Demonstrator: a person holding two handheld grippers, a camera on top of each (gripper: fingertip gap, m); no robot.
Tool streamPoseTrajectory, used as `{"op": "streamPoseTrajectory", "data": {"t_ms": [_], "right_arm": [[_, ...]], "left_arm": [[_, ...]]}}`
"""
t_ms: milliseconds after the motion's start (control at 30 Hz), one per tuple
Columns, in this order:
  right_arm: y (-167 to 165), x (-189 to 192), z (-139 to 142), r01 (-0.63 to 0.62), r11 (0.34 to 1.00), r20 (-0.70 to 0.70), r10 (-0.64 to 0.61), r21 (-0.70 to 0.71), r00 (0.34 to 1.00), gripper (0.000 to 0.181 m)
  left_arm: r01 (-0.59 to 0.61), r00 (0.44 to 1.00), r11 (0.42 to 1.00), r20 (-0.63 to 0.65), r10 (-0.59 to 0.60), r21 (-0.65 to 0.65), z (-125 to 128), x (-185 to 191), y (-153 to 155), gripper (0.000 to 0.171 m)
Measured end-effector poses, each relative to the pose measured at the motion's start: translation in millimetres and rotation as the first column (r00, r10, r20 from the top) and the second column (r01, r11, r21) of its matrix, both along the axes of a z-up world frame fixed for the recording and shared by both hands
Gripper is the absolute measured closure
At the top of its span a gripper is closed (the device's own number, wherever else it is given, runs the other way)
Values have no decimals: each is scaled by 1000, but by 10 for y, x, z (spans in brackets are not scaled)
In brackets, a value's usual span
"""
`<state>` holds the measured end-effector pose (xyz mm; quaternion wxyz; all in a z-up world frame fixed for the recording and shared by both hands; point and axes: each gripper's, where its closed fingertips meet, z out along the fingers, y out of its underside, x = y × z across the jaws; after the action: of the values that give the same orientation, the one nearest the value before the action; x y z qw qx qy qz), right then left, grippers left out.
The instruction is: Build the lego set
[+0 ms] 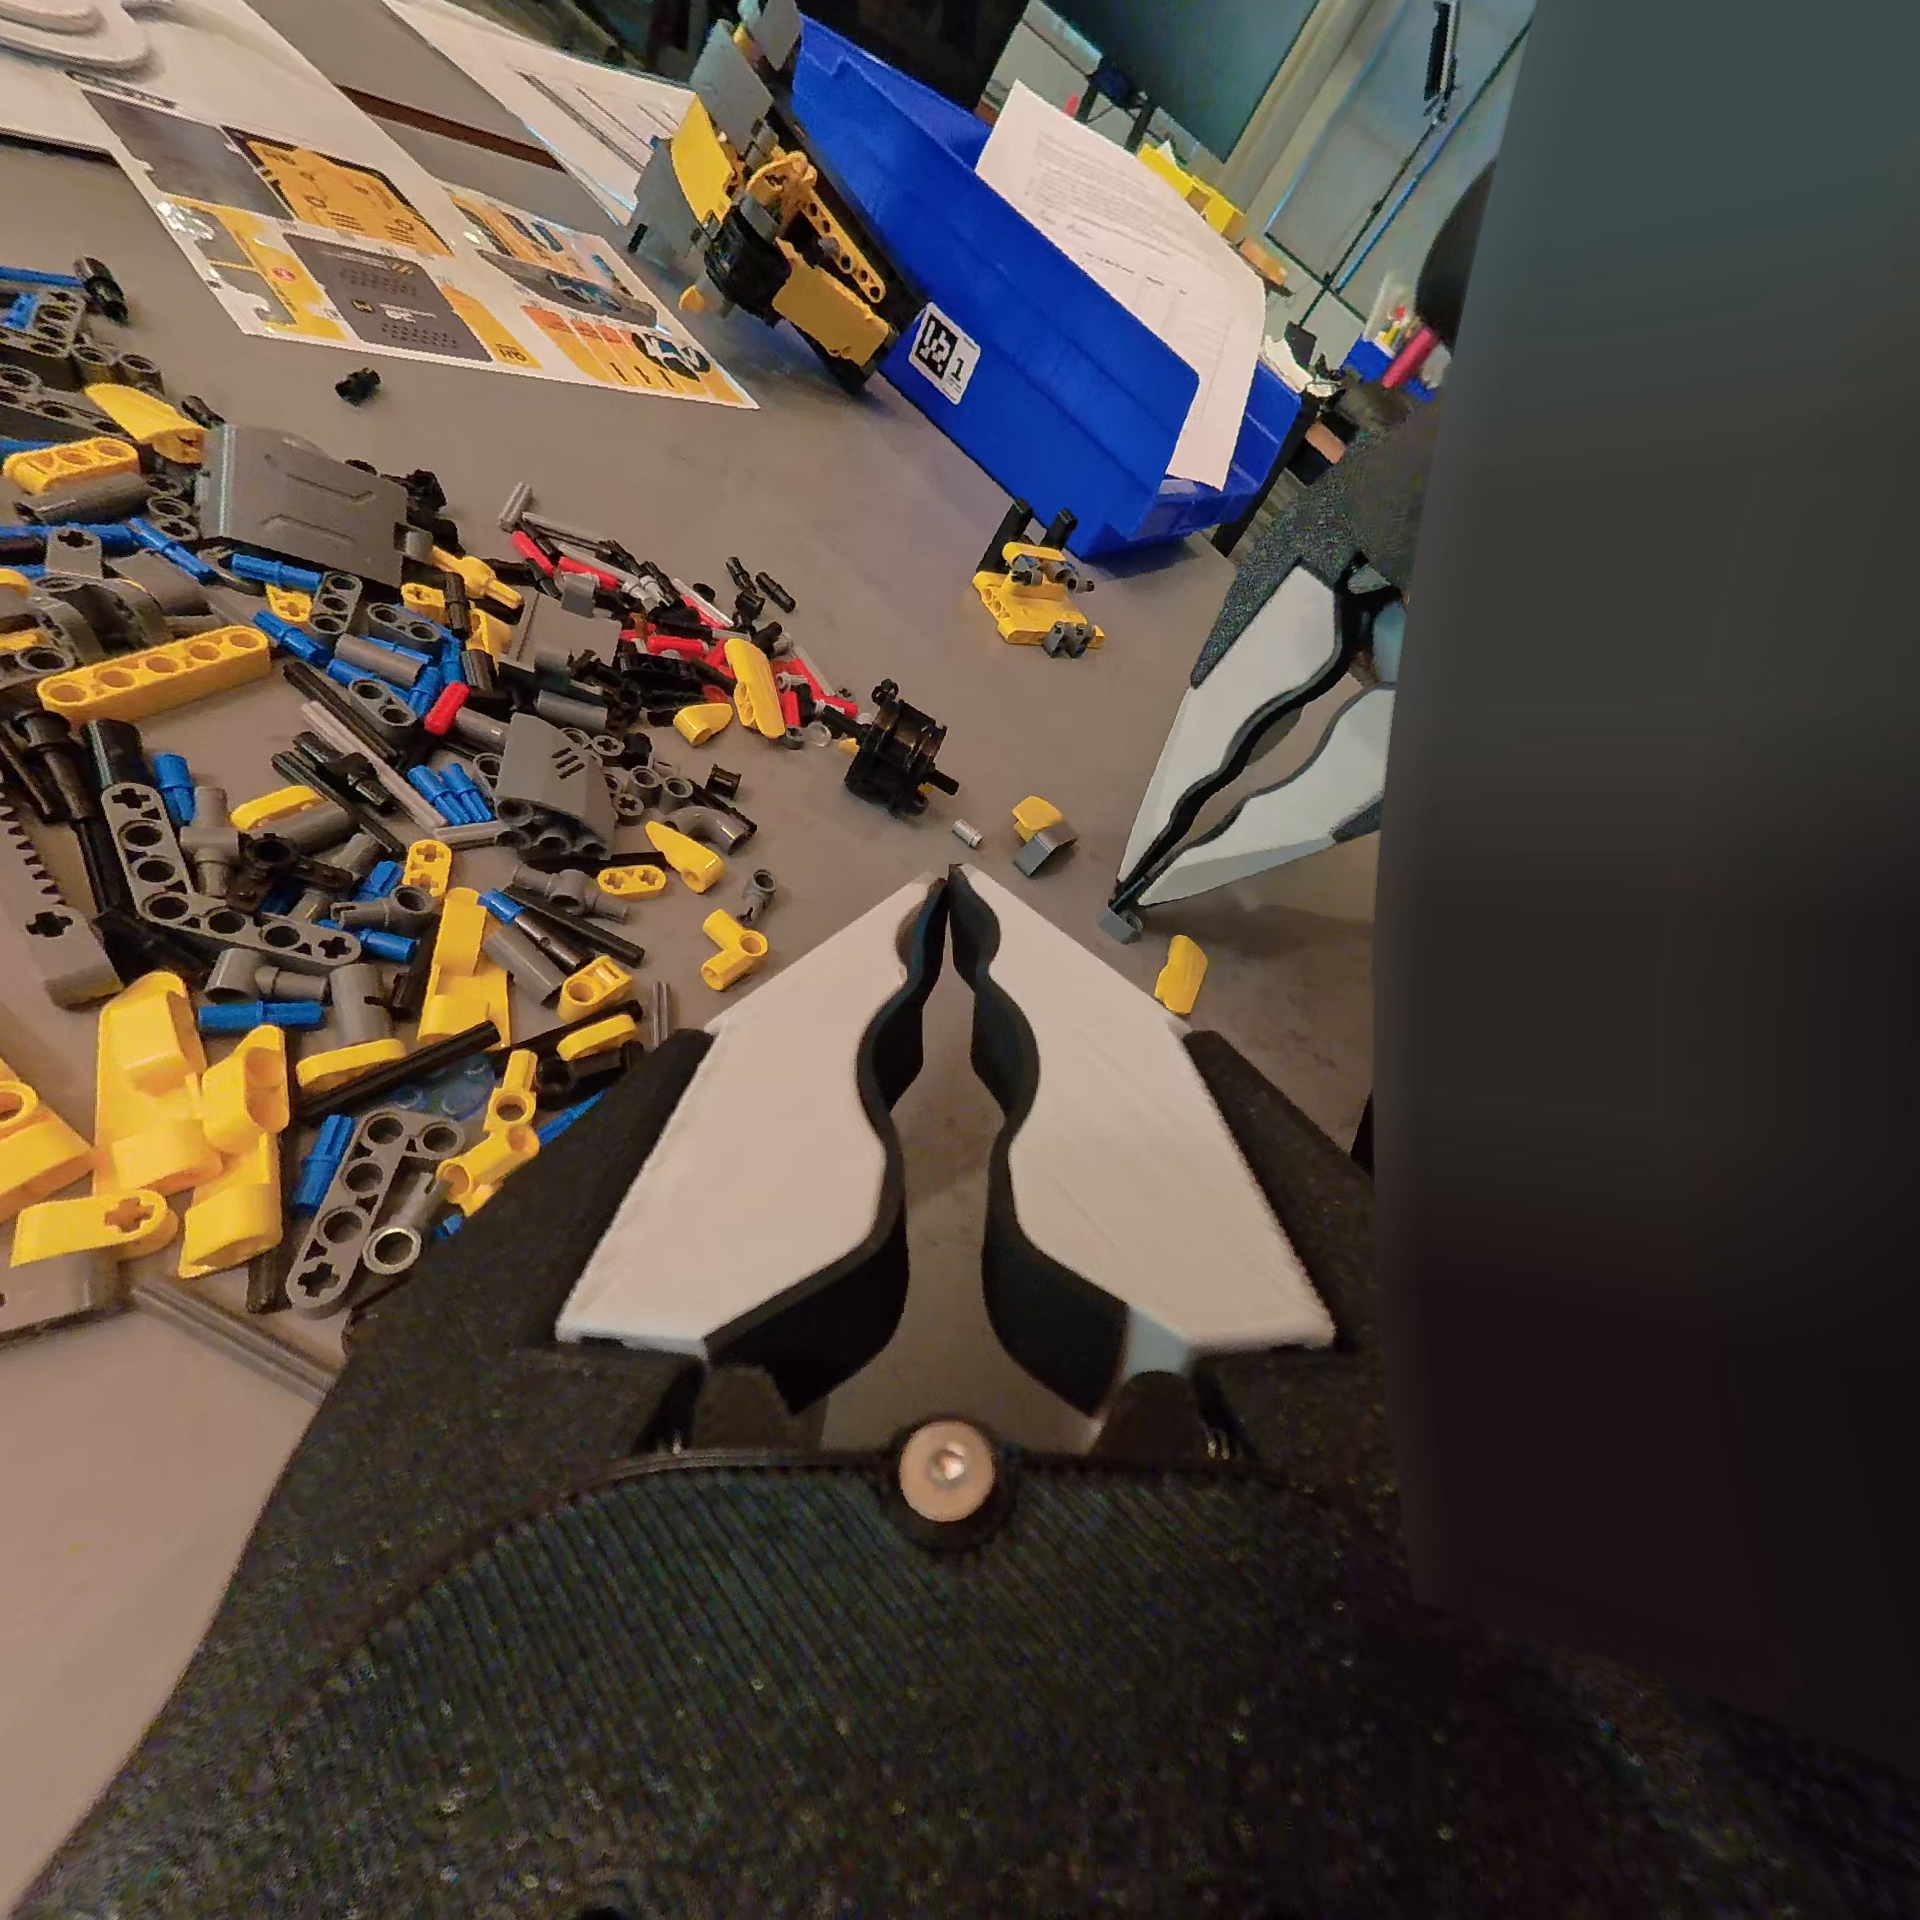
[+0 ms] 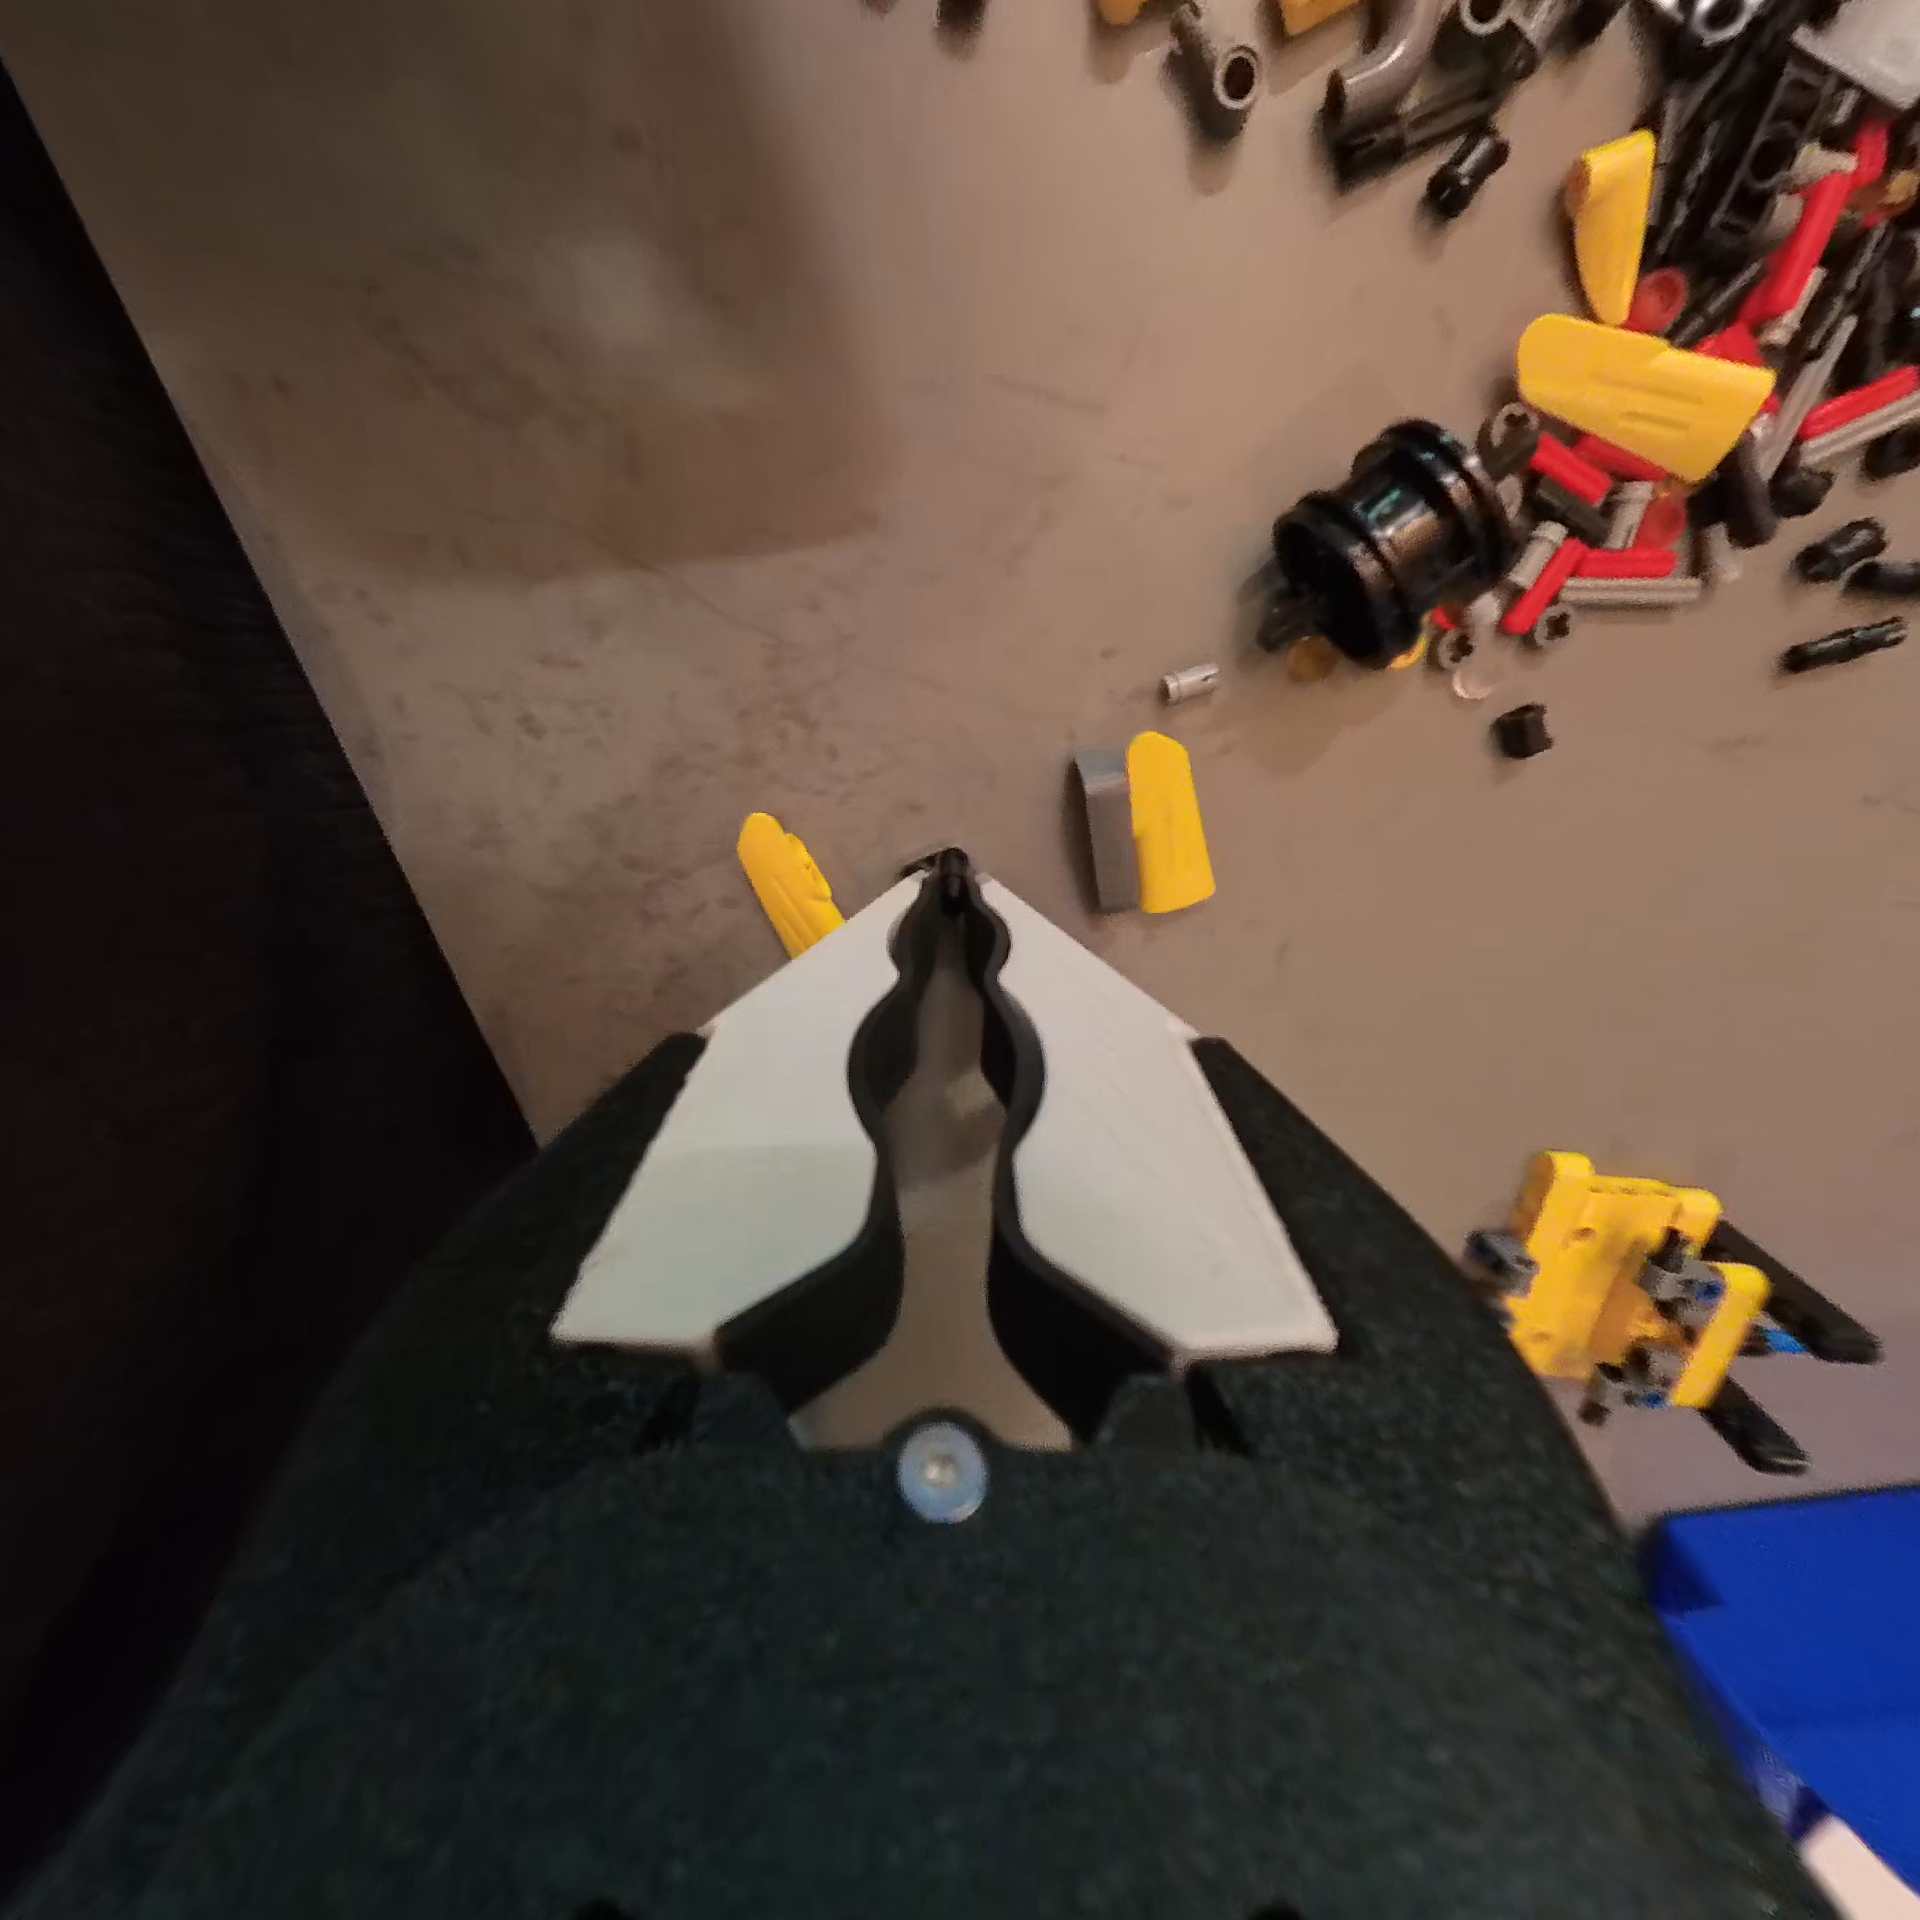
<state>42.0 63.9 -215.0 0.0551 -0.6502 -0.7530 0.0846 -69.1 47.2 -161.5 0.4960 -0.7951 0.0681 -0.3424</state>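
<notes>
The right gripper (image 2: 948, 883) has its fingers drawn together at the tips on a small dark piece (image 2: 948, 868), held only by the very ends while the wavy inner pads behind stand apart. So slight a pinch looks easy to lose: the piece would likely twist or slip if the squeeze slackens or the tips knock the grey surface (image 2: 727, 416), which they seem to touch or nearly touch. The left gripper (image 1: 948, 878) also has its fingers closed tip to tip, with nothing visible between them, and it hangs just above the surface. A yellow curved piece (image 2: 784, 883) lies just beside the right fingers, partly under one of them. A grey-and-yellow piece (image 2: 1143, 826) and a tiny pale bush (image 2: 1190, 683) lie near on the other side. Farther out are a black wheel hub (image 2: 1392, 540) at the edge of the heap of loose pieces (image 1: 312, 831), and a small yellow sub-assembly (image 2: 1621, 1288) near a blue bin (image 1: 1039, 343). A partly built yellow model (image 1: 779, 239) leans on that bin, with printed sheets (image 1: 416, 281) spread behind the heap. The held piece is too small and blurred to name, and how deep it sits between the tips cannot be told. A big dark shape (image 1: 1662, 831) covers the right of the left wrist view and cuts off the right gripper's body. The right wrist view is smeared throughout.
</notes>
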Motion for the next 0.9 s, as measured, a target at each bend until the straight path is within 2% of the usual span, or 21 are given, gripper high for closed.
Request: {"op": "streamPoseTrajectory", "data": {"t_ms": [167, 367, 567, 733, 833, 900], "right_arm": [[51, -3, 4, -95, 988, 95, 84, 120, 992, 178], [47, -22, 5, -176, 979, 244, 147, 102, 959, 178], [39, -18, -71, -211, 976, 316, 182, 58, 931, 178], [33, 47, -49, -188, 981, 285, 169, 40, 943, 178], [66, -72, 133, -158, 986, 144, 148, 59, 978, 177], [173, -131, 322, -94, 991, 38, 91, 97, 995, 177]], "left_arm": [[3, 1000, 1000, 7, -3, -1, 3, 1, -4, 171], [-1, 1000, 1000, 19, 1, 0, 11, -7, -14, 171], [-6, 998, 1000, 63, 5, 6, 43, -33, -32, 171], [9, 994, 1000, 105, -9, 4, 63, -42, -40, 171], [10, 990, 1000, 140, -11, 8, 87, -65, -44, 171], [10, 989, 1000, 150, -12, 12, 97, -71, -46, 171]]}}
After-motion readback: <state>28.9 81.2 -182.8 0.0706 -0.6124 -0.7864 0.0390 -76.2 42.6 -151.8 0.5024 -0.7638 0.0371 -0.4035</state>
